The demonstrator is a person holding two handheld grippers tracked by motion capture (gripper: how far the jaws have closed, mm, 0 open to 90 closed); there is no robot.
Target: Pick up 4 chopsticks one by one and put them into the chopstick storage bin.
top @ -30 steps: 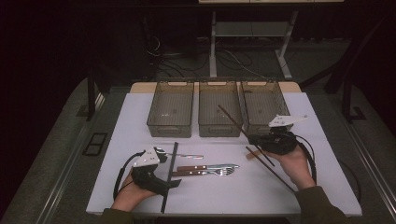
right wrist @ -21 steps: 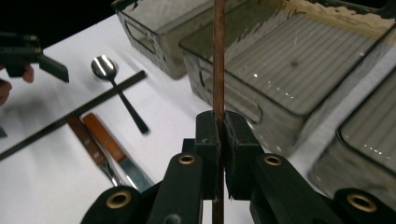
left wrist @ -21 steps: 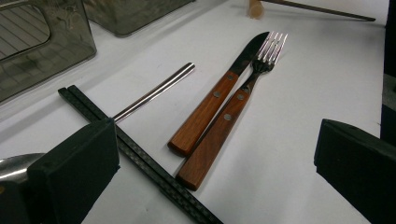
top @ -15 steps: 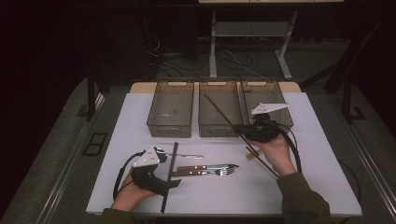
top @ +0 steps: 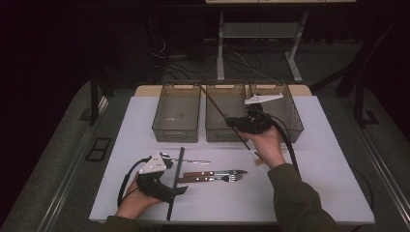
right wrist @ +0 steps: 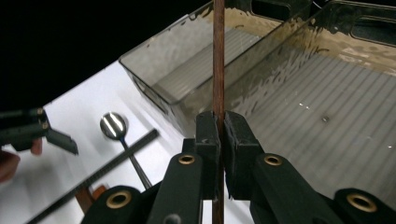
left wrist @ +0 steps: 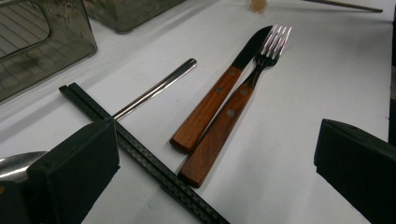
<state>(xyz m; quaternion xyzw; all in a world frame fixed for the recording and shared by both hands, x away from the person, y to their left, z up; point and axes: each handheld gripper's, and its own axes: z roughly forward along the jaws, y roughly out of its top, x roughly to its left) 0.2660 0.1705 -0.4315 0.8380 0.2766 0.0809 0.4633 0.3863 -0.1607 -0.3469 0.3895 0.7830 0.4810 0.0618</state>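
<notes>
1. Over the middle bin [top: 228, 112], at about twelve o'clock from the table's centre, the right gripper [top: 251, 123] is holding a brown chopstick [top: 220, 111] with its jaws pressed together on the stick; in the right gripper view the chopstick [right wrist: 218, 56] is running straight up between the pads.
2. The chopstick is slanting through the air, its far tip pointing toward eleven o'clock above the bin's rim, so by my judgement the carry is nearly finished and the drop into a bin is yet to come.
3. A second brown stick [top: 254, 154] seems to be lying by the right hand at about three o'clock, though it is too small to tell.
4. At seven o'clock the left gripper [top: 162, 181] is resting on the table [top: 329, 193] with its jaws spread, pinching nothing.
5. Waiting on the table are a pair of black chopsticks [left wrist: 140, 151], a spoon [left wrist: 154, 88], a knife [left wrist: 219, 88] and a fork [left wrist: 233, 112], so most of the sorting looks undone.
6. The three bins appear bare, and nothing is blocking the way down; only the left bin [top: 178, 113] wall is standing close by.
</notes>
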